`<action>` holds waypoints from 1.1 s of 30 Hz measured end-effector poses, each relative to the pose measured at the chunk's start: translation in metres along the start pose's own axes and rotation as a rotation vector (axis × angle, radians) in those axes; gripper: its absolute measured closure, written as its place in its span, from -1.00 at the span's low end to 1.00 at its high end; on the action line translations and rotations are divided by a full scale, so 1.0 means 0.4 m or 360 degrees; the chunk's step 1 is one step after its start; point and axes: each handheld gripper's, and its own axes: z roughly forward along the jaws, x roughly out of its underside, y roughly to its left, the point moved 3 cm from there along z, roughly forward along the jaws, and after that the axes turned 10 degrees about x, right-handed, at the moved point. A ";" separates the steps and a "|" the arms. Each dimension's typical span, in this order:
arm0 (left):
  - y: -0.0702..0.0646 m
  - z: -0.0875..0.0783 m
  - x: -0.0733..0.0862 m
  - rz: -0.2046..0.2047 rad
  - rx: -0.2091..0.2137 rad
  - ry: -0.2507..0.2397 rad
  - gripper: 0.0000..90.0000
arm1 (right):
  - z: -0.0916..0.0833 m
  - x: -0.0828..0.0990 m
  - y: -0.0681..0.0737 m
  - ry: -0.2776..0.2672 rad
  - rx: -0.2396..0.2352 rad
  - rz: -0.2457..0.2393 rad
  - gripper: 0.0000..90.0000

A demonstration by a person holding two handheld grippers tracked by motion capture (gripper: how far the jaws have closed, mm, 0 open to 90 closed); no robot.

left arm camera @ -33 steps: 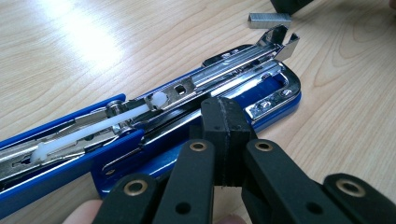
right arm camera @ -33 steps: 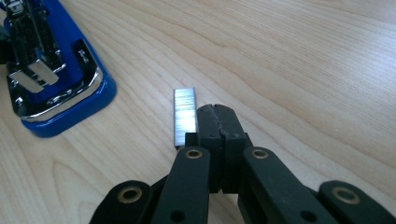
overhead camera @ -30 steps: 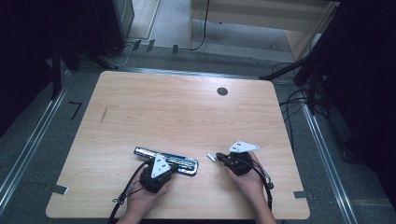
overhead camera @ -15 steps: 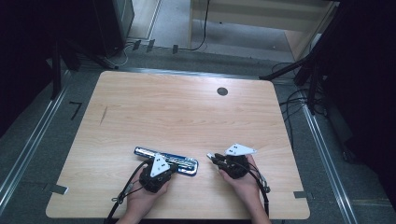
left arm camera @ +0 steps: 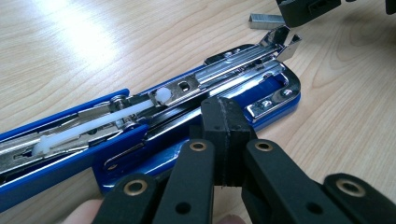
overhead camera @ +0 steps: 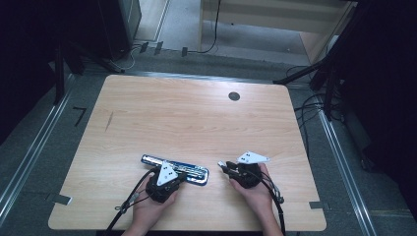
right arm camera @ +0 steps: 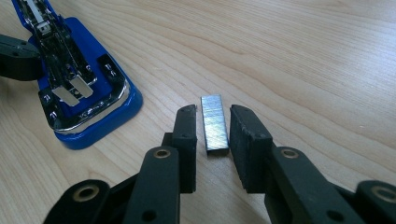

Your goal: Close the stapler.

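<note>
A blue stapler (overhead camera: 174, 169) lies opened out flat near the table's front edge, with its metal magazine (left arm camera: 224, 70) exposed. My left gripper (overhead camera: 164, 182) is shut, and its tips (left arm camera: 223, 112) rest against the stapler's blue base (left arm camera: 56, 163). A short strip of staples (right arm camera: 215, 123) lies on the wood to the right of the stapler (right arm camera: 88, 102). My right gripper (right arm camera: 214, 116) straddles the strip. Its jaws have just been opening, and a gap shows on each side of the strip. In the left gripper view the strip (left arm camera: 266, 20) lies just beyond the stapler's end.
A dark round grommet (overhead camera: 234, 96) sits in the wooden table (overhead camera: 196, 123) at the far right. Cables (overhead camera: 314, 105) trail on the floor to the right. Bare wood stretches beyond the stapler.
My right gripper has shifted slightly left and toward the near edge. The left gripper and the stapler have stayed in place.
</note>
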 end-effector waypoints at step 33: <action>0.002 0.001 -0.001 -0.0003 0.0008 0.0002 1.00 | -0.046 -0.049 0.007 -0.0068 -0.0044 -0.0160 0.77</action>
